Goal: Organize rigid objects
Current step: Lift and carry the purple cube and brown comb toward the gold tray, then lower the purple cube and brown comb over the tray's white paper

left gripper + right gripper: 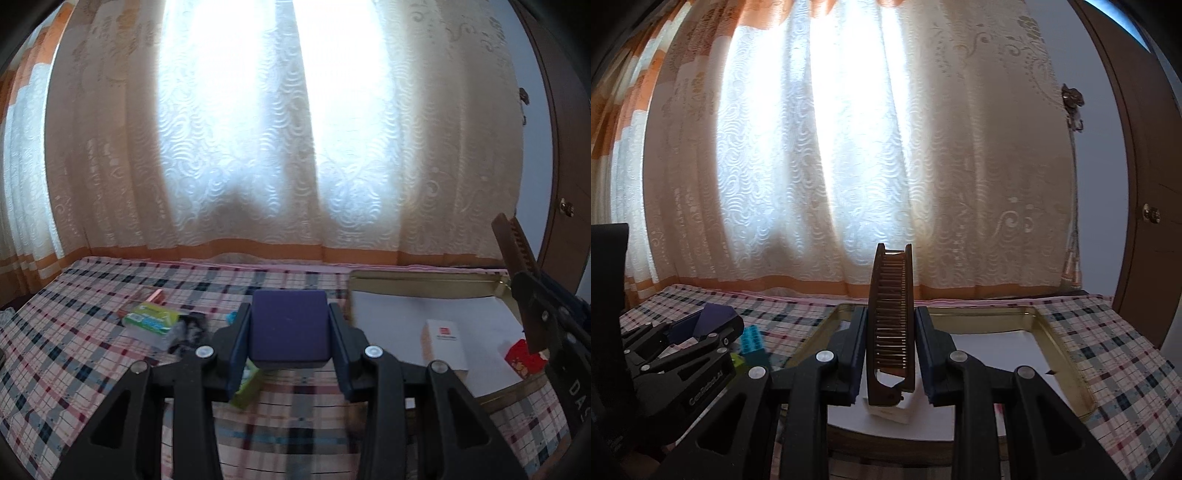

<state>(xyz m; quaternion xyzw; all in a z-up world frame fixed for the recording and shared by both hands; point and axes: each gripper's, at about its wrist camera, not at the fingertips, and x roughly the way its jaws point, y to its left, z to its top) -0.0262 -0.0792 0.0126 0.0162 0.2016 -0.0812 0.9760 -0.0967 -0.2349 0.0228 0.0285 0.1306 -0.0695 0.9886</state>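
My left gripper [290, 325] is shut on a dark purple box [289, 328] and holds it above the plaid bedcover, just left of the gold-rimmed tray [424, 286]. It also shows at the left of the right wrist view [713, 325]. My right gripper [890, 325] is shut on a brown folding comb [892, 321], held upright over the tray [1067, 362]. The comb also shows at the right edge of the left wrist view [515, 254]. A white box [445, 343] and a red packet [521, 354] lie in the tray.
A green and white pack [151, 319], a dark wrapped item [188, 330] and a green carton [247, 387] lie on the plaid bedcover [74, 332] left of the tray. A blue toy block [751, 338] sits near them. Curtains hang behind the bed; a brown door [1145, 206] stands at the right.
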